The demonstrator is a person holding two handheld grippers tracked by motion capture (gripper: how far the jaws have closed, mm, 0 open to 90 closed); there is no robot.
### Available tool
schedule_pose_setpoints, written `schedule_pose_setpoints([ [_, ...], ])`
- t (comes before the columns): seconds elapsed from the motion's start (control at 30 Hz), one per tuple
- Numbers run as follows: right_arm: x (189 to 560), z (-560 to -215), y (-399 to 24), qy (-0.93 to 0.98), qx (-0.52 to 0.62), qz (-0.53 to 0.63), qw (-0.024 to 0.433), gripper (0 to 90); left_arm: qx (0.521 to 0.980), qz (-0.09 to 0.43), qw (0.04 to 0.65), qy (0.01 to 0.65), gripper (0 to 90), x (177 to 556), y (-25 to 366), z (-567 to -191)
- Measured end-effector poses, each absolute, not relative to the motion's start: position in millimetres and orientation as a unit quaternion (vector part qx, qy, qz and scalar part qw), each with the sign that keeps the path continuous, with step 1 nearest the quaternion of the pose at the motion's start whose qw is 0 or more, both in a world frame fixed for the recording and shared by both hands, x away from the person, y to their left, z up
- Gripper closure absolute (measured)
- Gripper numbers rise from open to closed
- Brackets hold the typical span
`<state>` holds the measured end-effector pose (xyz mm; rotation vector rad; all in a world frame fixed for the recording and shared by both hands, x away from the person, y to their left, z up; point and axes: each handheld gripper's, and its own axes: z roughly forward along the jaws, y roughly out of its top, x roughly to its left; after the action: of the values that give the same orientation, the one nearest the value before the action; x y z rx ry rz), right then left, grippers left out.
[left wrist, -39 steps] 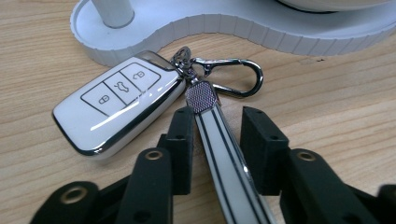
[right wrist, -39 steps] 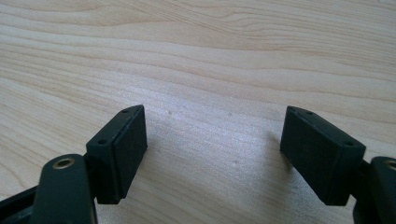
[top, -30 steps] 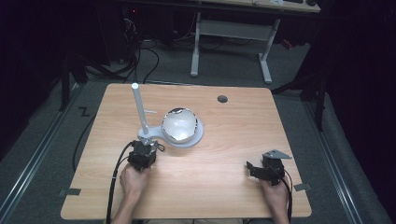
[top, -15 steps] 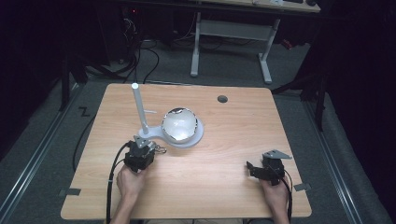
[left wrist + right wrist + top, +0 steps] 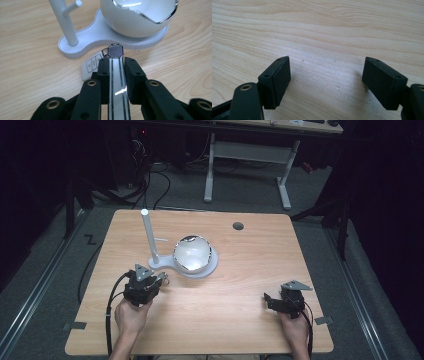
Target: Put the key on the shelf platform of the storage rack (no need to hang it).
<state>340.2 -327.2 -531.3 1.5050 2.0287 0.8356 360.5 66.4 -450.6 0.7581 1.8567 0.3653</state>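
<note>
Left gripper [image 5: 117, 72] clamped on a flat metal strap [image 5: 116, 82], with a car key [image 5: 93, 65] hanging off its far end, low over the desk [image 5: 240, 320]. Long axis pointing to 12 o'clock, straight at the white stand [image 5: 100, 37]; peg post [image 5: 65, 22] at 11 o'clock, white bowl [image 5: 140, 15] at 1 o'clock. Likely headed for the peg. Right gripper [image 5: 325, 82] released, jaws wide, resting at 4 o'clock, well apart.

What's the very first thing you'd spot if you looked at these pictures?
The shiny white ball-shaped holder on its white stand with a tall post, near the middle of the wooden table. Right in front of it, the left gripper has its jaws shut on a flat silver strip with a white car key hanging beside it. The right gripper rests open over bare wood.
</note>
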Motion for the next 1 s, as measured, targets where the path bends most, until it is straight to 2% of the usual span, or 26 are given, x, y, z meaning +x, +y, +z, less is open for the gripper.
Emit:
schedule_pose_setpoints([
  [0.3, 340.2, -531.4, -327.2, 0.740, 0.549, 0.305, 0.238, 23.2, 0.326, 0.129, 0.547, 0.761, 76.0, 348.1, 68.4, -419.8],
  [1.0, 340.2, -531.3, -327.3, 0.741, 0.549, 0.305, 0.238, 23.2, 0.355, 0.073, 0.566, 0.741, 75.9, 341.9, 57.8, -384.8],
])
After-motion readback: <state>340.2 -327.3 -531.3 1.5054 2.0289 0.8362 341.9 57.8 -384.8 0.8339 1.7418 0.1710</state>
